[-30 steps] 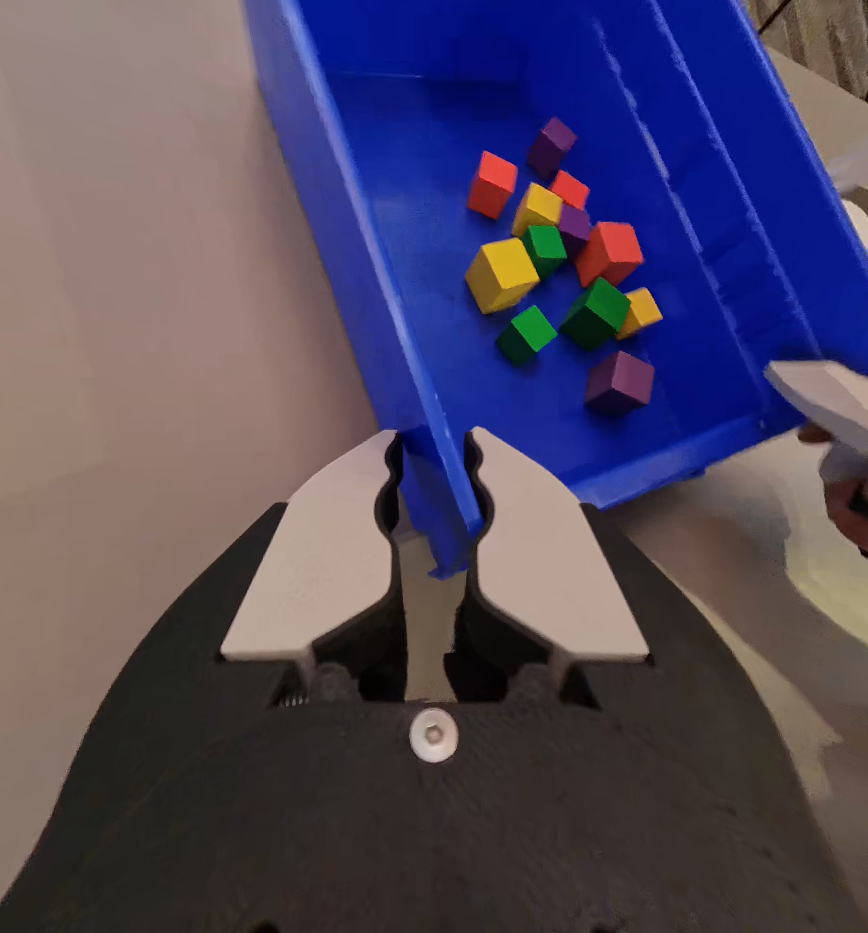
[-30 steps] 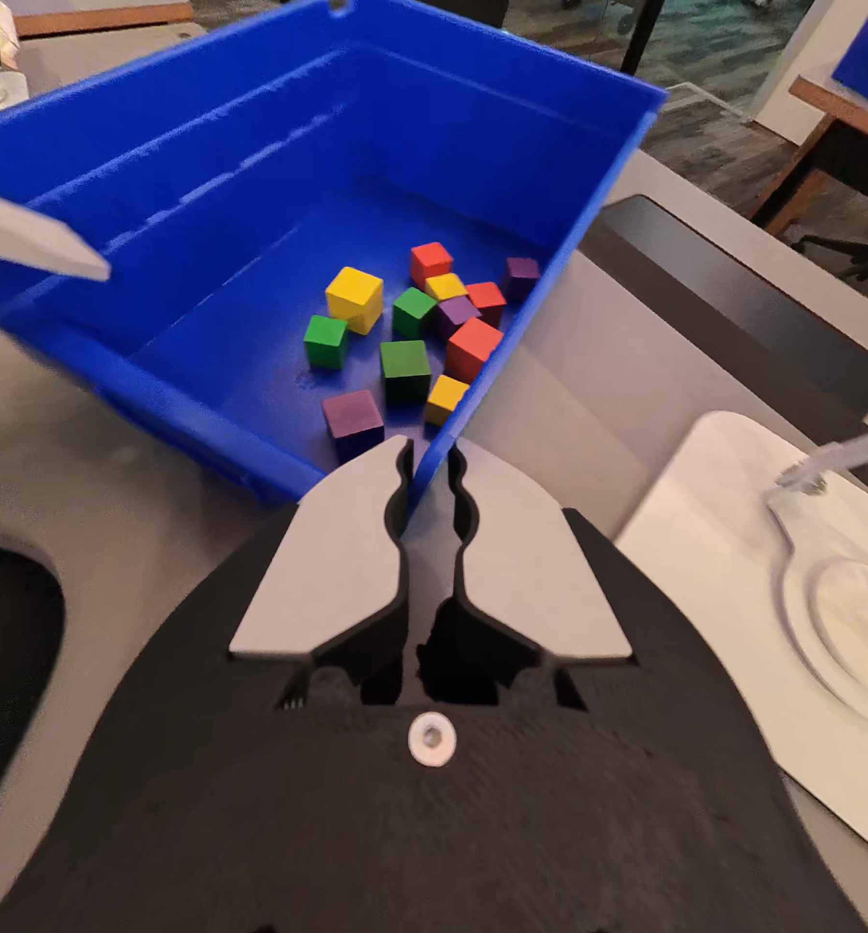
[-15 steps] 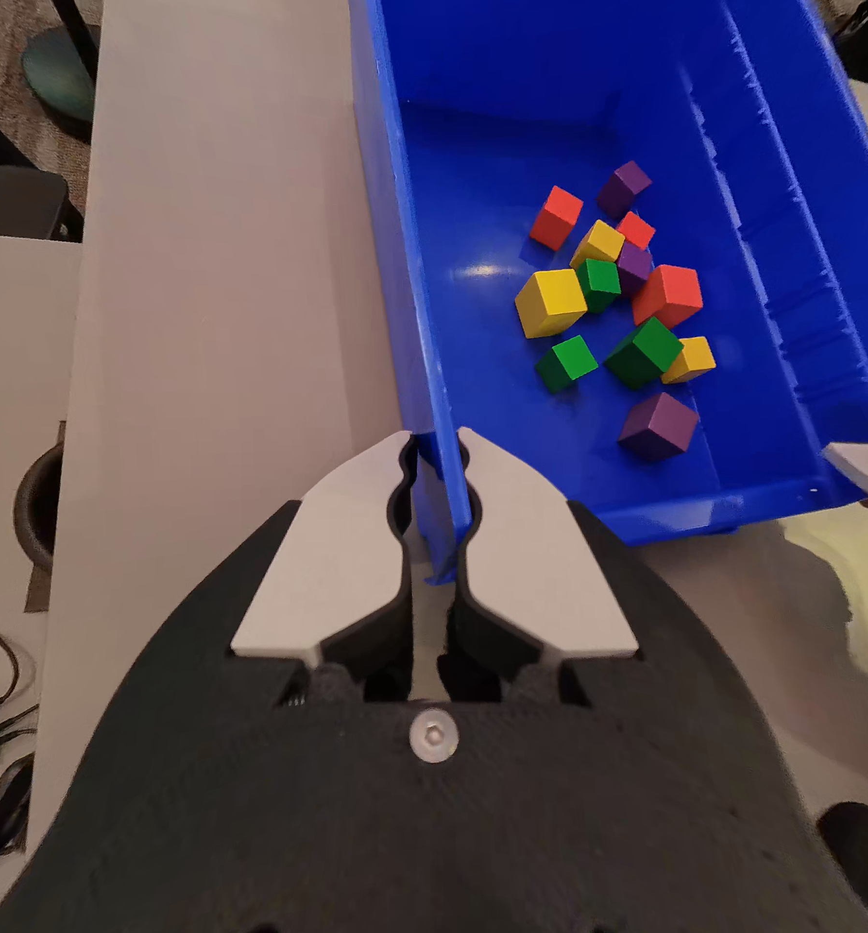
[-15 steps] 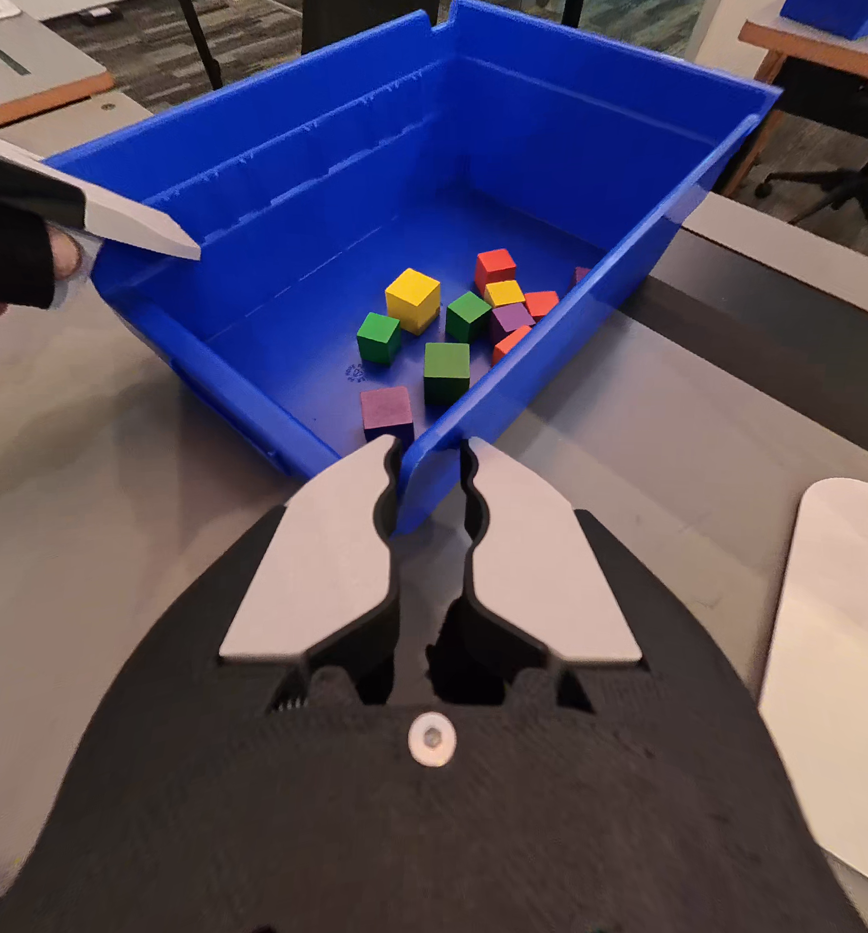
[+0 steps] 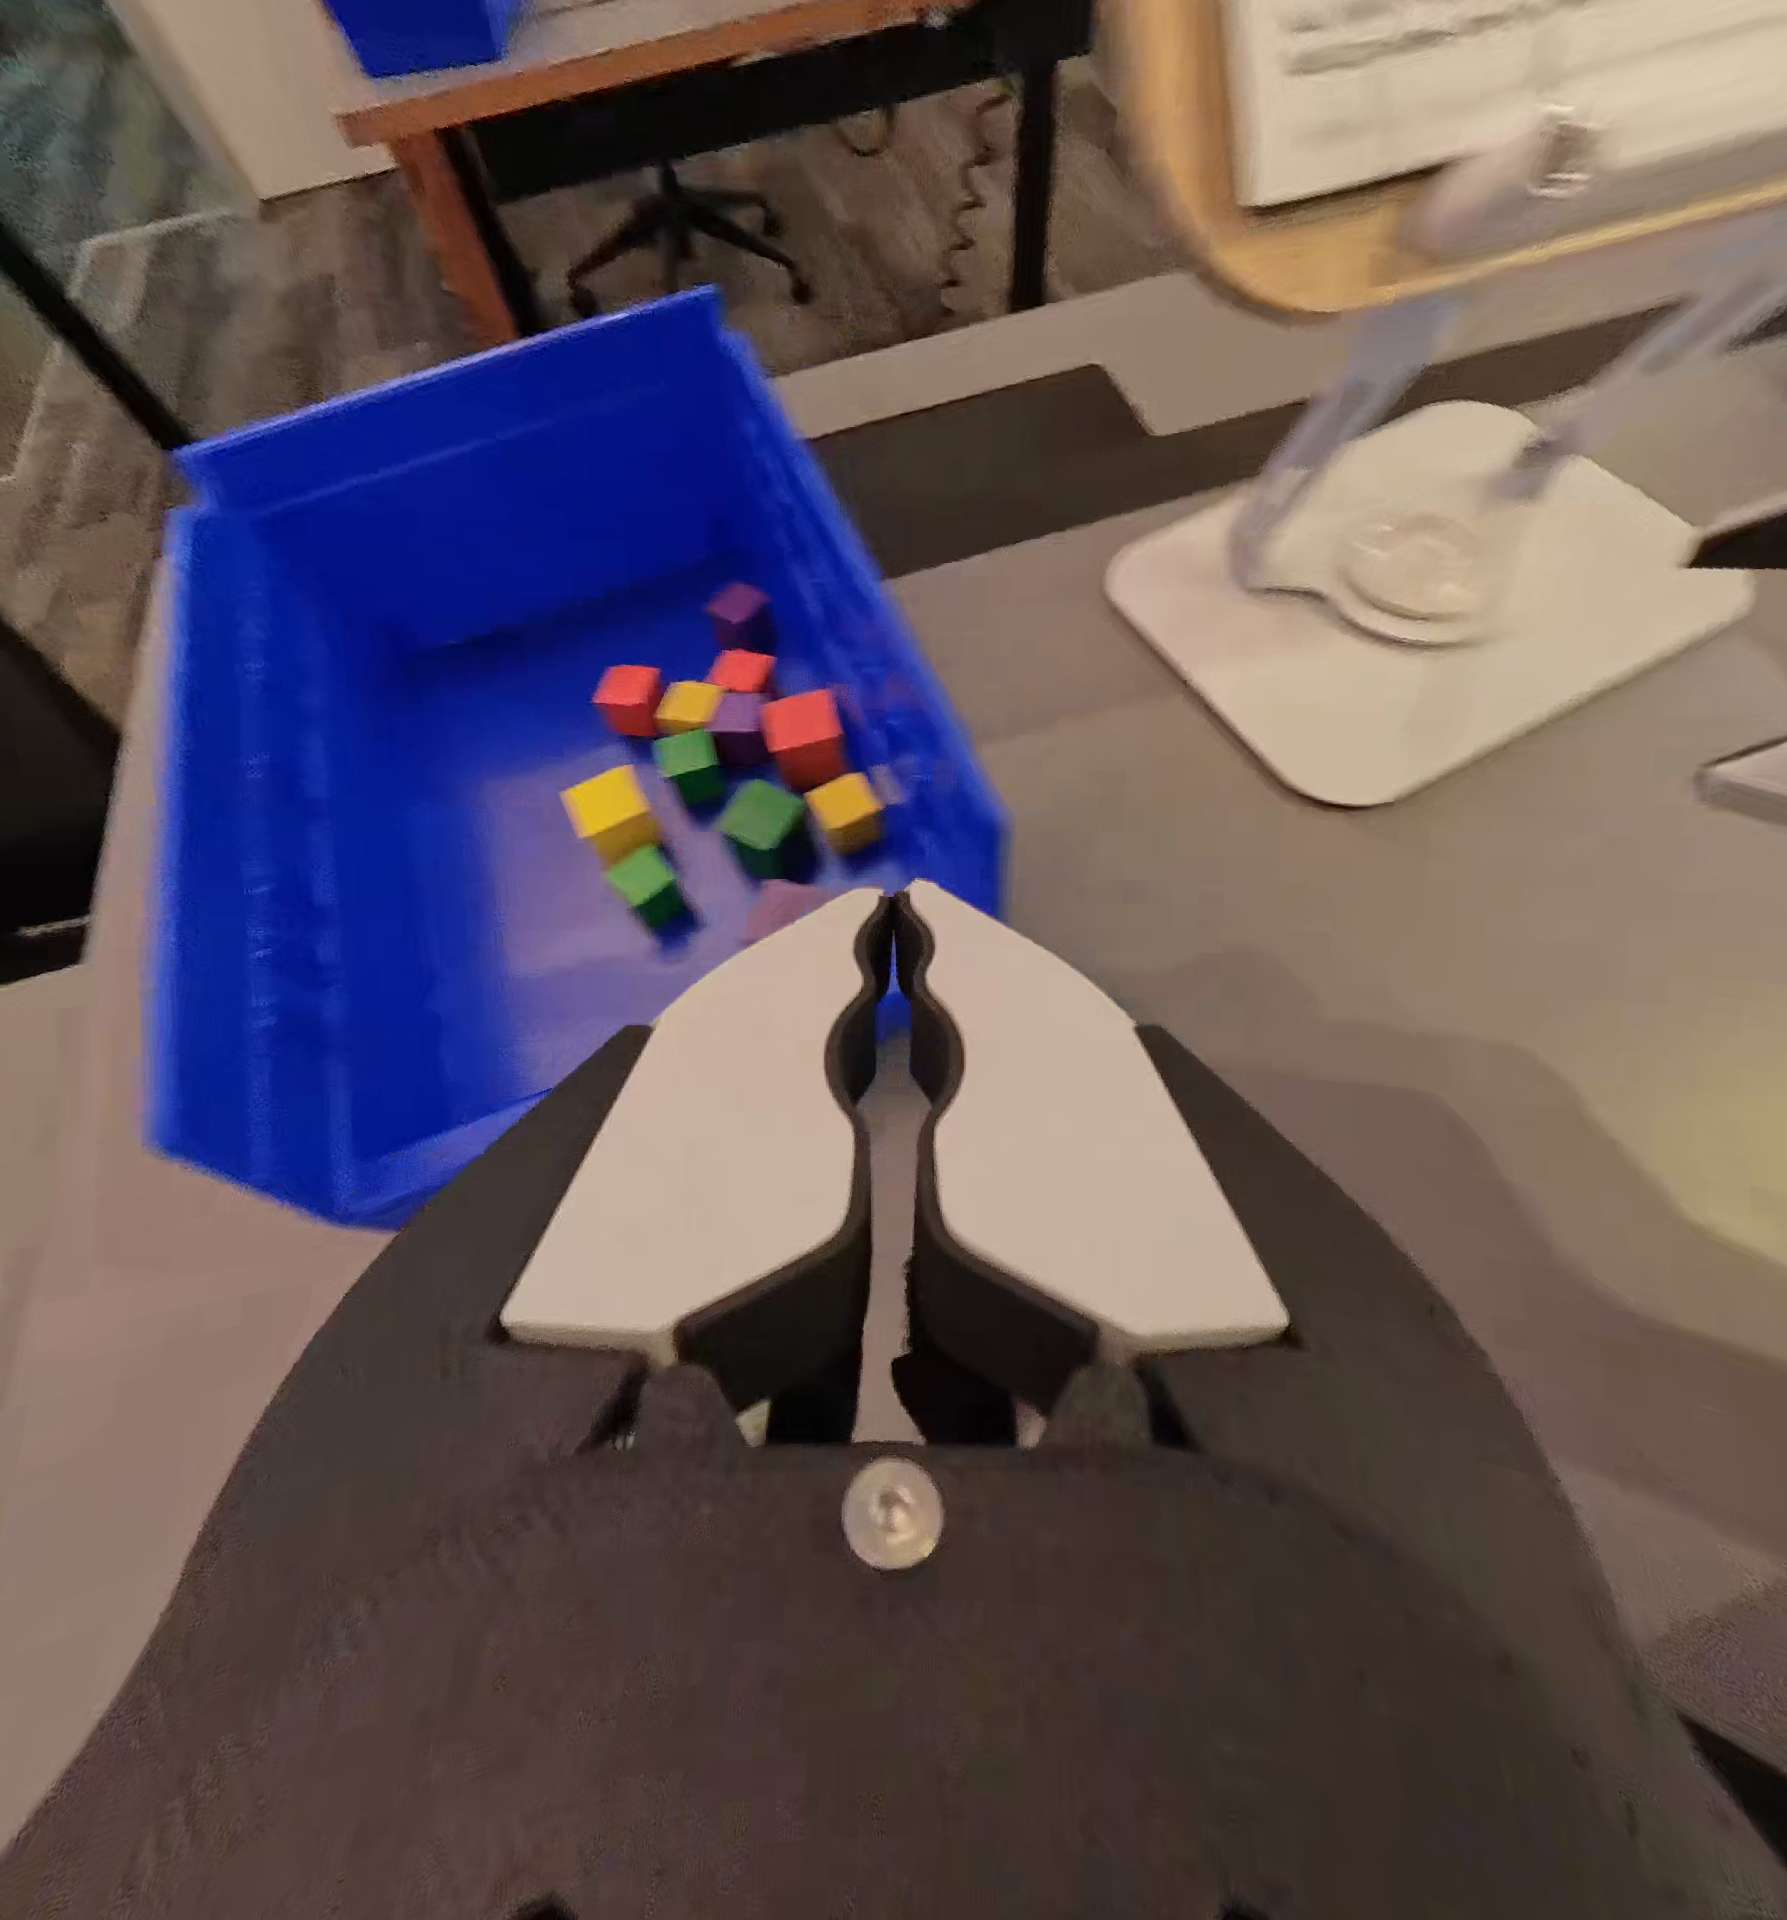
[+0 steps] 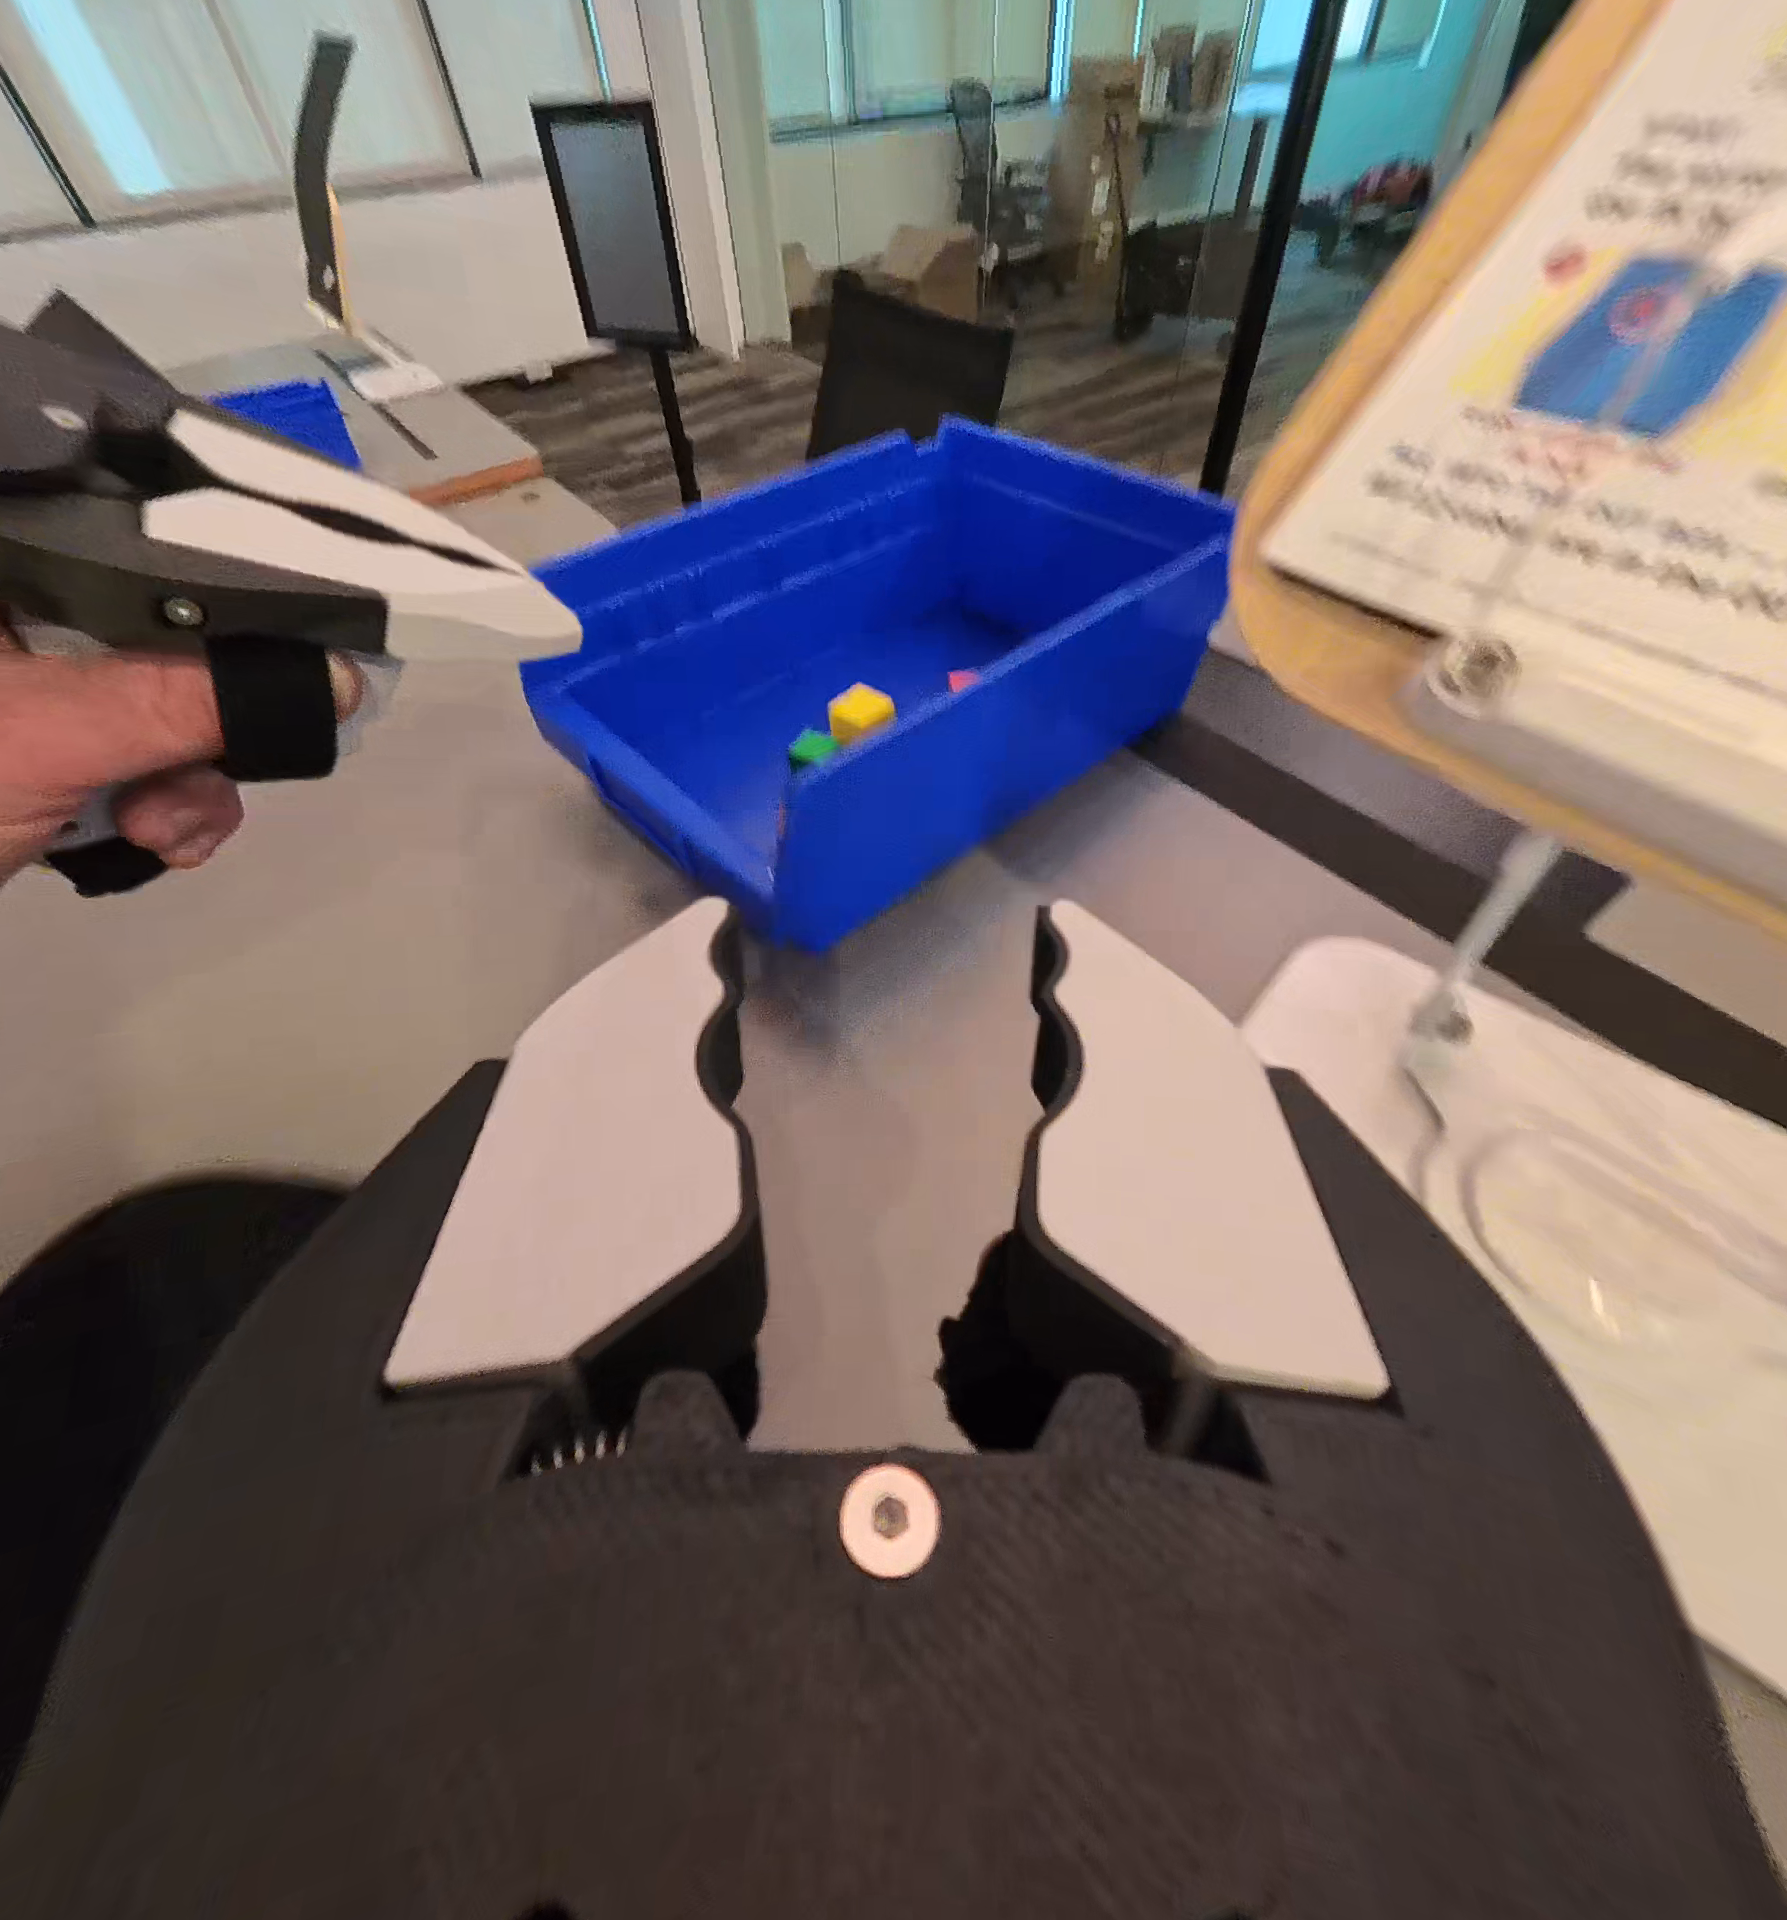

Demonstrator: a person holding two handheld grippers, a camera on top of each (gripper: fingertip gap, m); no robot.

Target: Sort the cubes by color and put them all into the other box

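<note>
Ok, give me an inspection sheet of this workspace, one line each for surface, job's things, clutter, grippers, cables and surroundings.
Surface: grey table, bare near the grippers.
Job's things: blue box on the table, holding a mixed pile of red, yellow, green and purple cubes; unsorted.
Clutter: white stand base carrying a tilted sign board.
Grippers: left gripper shut, holding nothing; right gripper open, empty.
Cables: nothing seen.
Surroundings: wooden desk, office chair, another blue box farther back.

The bin (image 5: 276, 831), left of centre, is bright blue. Its cubes (image 5: 723, 748) are red, yellow, green and purple. The worktop (image 5: 1284, 987) is plain grey. The fingers (image 5: 764, 1122) at lower centre are pale grey on black. The stand base (image 5: 1388, 686) at right is white.
</note>
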